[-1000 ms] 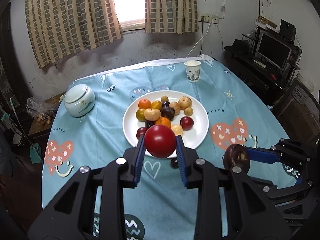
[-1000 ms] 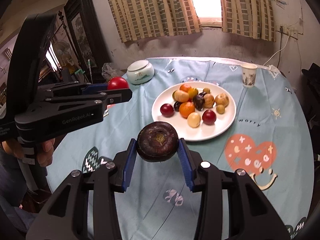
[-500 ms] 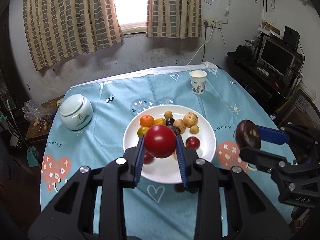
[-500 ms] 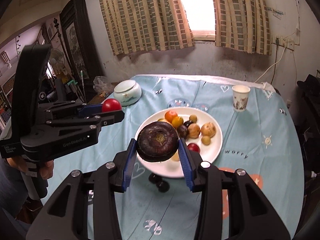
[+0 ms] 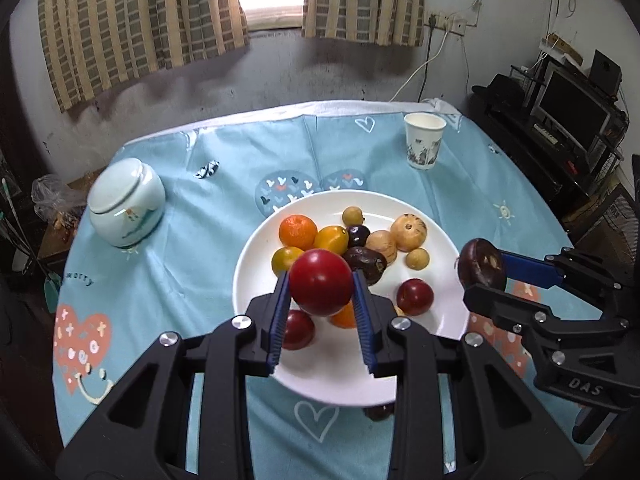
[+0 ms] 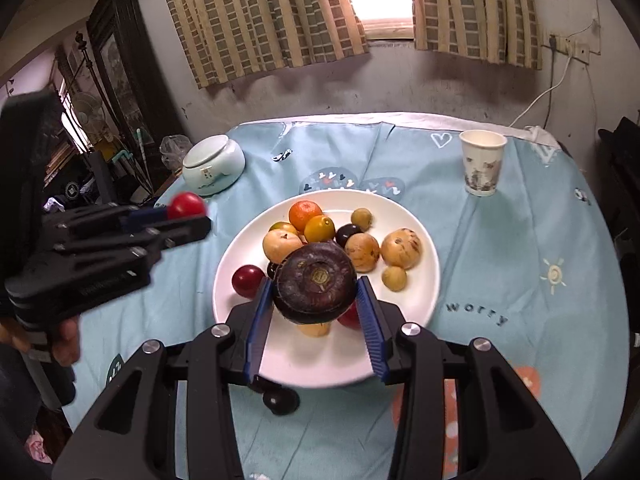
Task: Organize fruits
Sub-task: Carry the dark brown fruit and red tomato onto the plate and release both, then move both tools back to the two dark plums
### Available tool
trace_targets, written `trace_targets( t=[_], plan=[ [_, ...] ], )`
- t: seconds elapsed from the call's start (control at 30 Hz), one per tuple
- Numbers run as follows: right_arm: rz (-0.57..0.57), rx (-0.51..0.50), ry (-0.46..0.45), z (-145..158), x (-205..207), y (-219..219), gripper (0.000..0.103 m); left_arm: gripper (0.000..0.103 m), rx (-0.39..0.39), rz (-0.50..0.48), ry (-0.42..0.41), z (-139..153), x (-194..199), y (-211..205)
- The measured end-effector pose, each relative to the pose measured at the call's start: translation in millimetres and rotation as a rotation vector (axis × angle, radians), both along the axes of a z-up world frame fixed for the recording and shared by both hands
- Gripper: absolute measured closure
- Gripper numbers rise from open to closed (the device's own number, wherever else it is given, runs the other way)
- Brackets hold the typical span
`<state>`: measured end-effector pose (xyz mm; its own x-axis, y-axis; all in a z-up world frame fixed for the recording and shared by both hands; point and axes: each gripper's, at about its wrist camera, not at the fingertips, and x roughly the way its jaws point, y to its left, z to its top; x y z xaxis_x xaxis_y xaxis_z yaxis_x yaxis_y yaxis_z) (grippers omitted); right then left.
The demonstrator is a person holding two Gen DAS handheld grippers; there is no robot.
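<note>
Left to right: pale lidded jar far left on the tabletop, well apart from the work. Left claw is clamped on a red round fruit, pads pressed to both its sides, held in the air over the near-left part of the white plate. The free white area lies just ahead and below; the pile (orange, yellow and tan fruits) sits beyond on the far half. Right claw grips a dark purple-brown round fruit, flat stem end facing the camera, pads on both sides, also over the plate's near half. Both fruits are near-round, so no long axis matters. My read: the deciding relation is straight down, a clear landing spot under each claw, and the left one looks tighter with a red plum and an orange fruit right beneath it. Each claw is nearer its own side of the plate. One dark small fruit is off the plate on the cloth at its near rim. Paper cup far right. Readable text: "worry" on the cloth, "DAS" on the right claw's body; the cup's print is too small to read.
</note>
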<state>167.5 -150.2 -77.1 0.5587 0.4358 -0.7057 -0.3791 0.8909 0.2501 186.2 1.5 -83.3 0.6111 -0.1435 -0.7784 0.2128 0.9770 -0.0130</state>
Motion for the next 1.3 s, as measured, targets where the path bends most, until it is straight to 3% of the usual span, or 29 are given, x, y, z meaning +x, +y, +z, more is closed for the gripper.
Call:
trace_targets(
  t=[0.27,0.5,0.77,0.8,0.87,0.9,1.3],
  plan=[
    [-0.004,-0.038,0.030,-27.1,42.4,4.6,0.061,0.072,0.026,-0.011,0.031,-33.8,25.9,-7.9],
    [-0.010,-0.006,0.056,-41.3,61.4,7.8,0.060,0.072,0.037,-0.016,0.012,-33.9,41.7,-18.5],
    [0.026,-0.080,0.083,-47.7,72.3,20.7,0.059,0.071,0.060,-0.018,0.024,-39.2,42.3,-19.9],
    [0.022,-0.093,0.069,-46.2,71.3,21.5,0.058,0.067,0.061,-0.009,0.024,-38.2,42.6,-19.0],
    [0.001,-0.125,0.055,-43.0,70.1,21.2,0.043,0.059,0.068,0.014,0.012,-35.2,40.7,-13.7],
    [-0.018,-0.132,0.045,-40.7,68.8,18.9,0.038,0.050,0.059,0.023,0.005,-31.2,39.5,-10.6],
    [-0.023,-0.131,-0.066,14.5,17.0,3.7,0.037,0.041,0.057,-0.001,-0.126,33.9,-16.2,-15.3]
  ],
)
